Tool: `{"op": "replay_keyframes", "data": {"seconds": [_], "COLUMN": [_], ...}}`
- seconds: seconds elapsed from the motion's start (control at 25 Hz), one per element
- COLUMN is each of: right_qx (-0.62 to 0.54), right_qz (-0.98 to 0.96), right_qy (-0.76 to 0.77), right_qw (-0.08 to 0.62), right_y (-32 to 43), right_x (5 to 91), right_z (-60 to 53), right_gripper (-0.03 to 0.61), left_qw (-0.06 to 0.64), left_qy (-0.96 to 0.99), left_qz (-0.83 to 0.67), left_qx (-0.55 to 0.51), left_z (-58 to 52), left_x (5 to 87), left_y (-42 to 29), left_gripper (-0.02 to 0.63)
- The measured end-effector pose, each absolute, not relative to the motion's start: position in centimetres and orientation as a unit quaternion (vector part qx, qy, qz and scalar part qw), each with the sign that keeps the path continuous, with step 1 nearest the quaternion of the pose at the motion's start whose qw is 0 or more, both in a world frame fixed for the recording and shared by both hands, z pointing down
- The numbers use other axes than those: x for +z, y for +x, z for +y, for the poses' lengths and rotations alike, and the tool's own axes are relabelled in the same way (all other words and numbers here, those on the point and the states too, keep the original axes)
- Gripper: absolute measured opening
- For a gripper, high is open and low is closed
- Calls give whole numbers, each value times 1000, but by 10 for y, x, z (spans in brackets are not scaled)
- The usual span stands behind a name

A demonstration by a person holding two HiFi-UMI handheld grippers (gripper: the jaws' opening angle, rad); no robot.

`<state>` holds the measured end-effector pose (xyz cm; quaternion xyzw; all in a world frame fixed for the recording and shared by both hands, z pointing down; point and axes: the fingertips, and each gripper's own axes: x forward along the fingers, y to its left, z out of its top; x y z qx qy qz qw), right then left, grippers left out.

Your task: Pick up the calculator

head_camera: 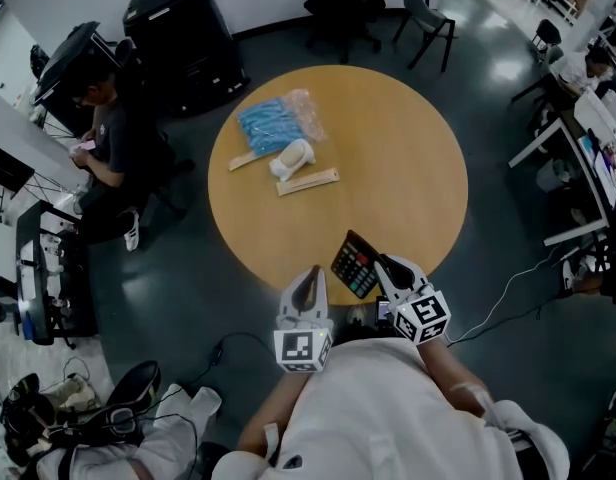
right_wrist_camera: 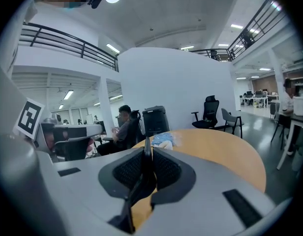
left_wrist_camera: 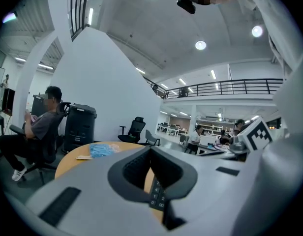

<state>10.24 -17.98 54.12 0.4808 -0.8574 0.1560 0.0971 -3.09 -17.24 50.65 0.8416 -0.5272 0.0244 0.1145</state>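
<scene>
The head view looks steeply down on the round table (head_camera: pixel 408 158) from above its near edge. Both gripper views sit low at that edge, facing almost level across it; all three share the tabletop.

**Broad bare tabletop, one cluster at the far left**

Open across the centre and right of the round light-wood table (head_camera: pixel 408 168). Blocked at the far left by a tight cluster: crinkled blue plastic-wrapped packet (head_camera: pixel 273 123), white cylindrical roll (head_camera: pixel 292 156) just beside it, two flat pale wooden strips (head_camera: pixel 308 180) flanking the roll. Crowded at the near rim: black calculator (head_camera: pixel 354 263) tilted up in the right gripper (head_camera: pixel 380 264), left gripper (head_camera: pixel 310 274) close alongside. Hemmed beyond the far rim by black office chairs (head_camera: pixel 348 8).
</scene>
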Motion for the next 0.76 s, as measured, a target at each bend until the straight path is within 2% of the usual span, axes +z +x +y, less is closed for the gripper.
{"op": "replay_keyframes", "data": {"seconds": [0.76], "right_qx": [163], "right_qz": [-865], "right_qy": [467], "right_qw": [89], "right_y": [103], "right_x": [542], "right_z": [-176], "right_gripper": [58], "left_qw": [119], "left_qy": [838], "left_qz": [-532], "left_qx": [19], "left_z": [-168], "left_x": [507], "left_y": [-27], "left_gripper": [6]}}
